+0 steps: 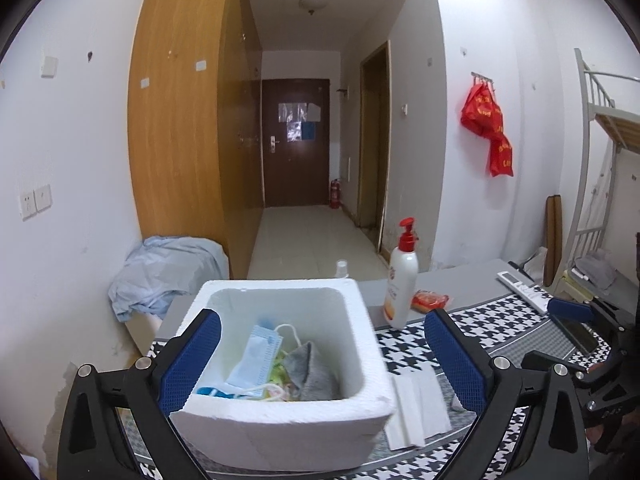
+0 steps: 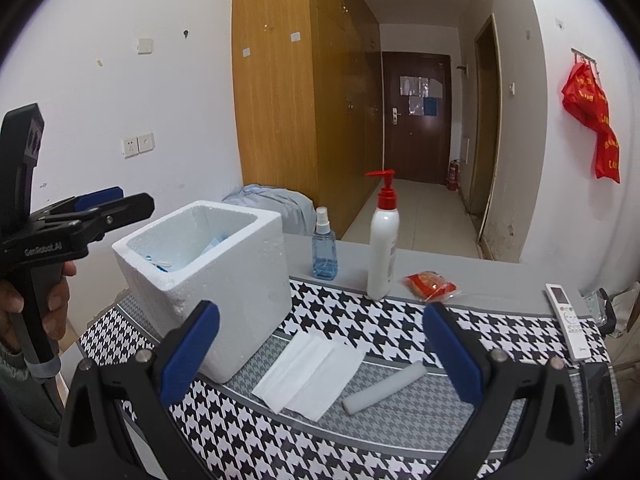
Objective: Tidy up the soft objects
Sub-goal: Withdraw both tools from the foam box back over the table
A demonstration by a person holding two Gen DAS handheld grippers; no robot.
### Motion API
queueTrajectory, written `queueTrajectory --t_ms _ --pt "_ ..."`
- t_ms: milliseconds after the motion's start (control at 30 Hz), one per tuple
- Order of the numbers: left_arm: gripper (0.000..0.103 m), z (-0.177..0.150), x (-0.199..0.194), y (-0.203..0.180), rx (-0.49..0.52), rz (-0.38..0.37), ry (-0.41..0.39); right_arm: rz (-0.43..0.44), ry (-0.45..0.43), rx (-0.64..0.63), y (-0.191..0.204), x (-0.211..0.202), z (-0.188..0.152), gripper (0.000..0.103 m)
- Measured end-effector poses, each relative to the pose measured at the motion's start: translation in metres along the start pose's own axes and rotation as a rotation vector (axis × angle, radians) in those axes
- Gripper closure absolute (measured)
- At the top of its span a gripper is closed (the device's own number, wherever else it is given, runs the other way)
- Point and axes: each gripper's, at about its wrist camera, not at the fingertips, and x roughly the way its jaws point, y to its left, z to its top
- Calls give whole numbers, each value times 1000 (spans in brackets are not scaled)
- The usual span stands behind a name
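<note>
**A:** Where are your two grippers just now?

**B:** My left gripper (image 1: 322,360) hangs over the white foam box (image 1: 280,420), its blue pads spread as wide as they go, one on each side of the box's opening, and nothing pinched between them. My right gripper (image 2: 320,354) hovers above the checked mat (image 2: 384,320), jaws also spread wide and empty. From the right camera I can see my left hand (image 2: 36,300) on the handle of the left gripper, just left of the box.

**A:** What is in the box?

**B:** A blue face mask (image 1: 250,360) with its white ear loops, a grey sock (image 1: 314,368) lying against the right inner wall, and some greenish and pale scraps under them that I cannot make out.

**A:** And what soft things are outside it?

**B:** A folded white tissue (image 2: 308,372) lies flat on the mat just right of the box, close to its base. Near it, to the right, lies a small grey roll (image 2: 384,388), tilted, apart from the tissue. Both sit between my right gripper's fingers in that view, but below them, untouched.

**A:** Anything else on the table?

**B:** A white pump bottle with a red top (image 2: 383,240) stands upright behind the mat, a blue spray bottle (image 2: 324,246) to its left, a red snack packet (image 2: 430,284) to its right, and a white remote (image 2: 568,320) at the right edge.
</note>
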Motion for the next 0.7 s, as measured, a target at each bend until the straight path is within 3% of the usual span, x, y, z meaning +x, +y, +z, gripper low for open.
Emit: queueTrajectory --t_ms 500,700 --pt "1 -13 -16 -30 9 -4 -36 -9 -18 8 -12 -22 -12 0" --pt "1 -23 -22 -42 9 -50 -62 -10 -30 5 -14 -25 -19 0"
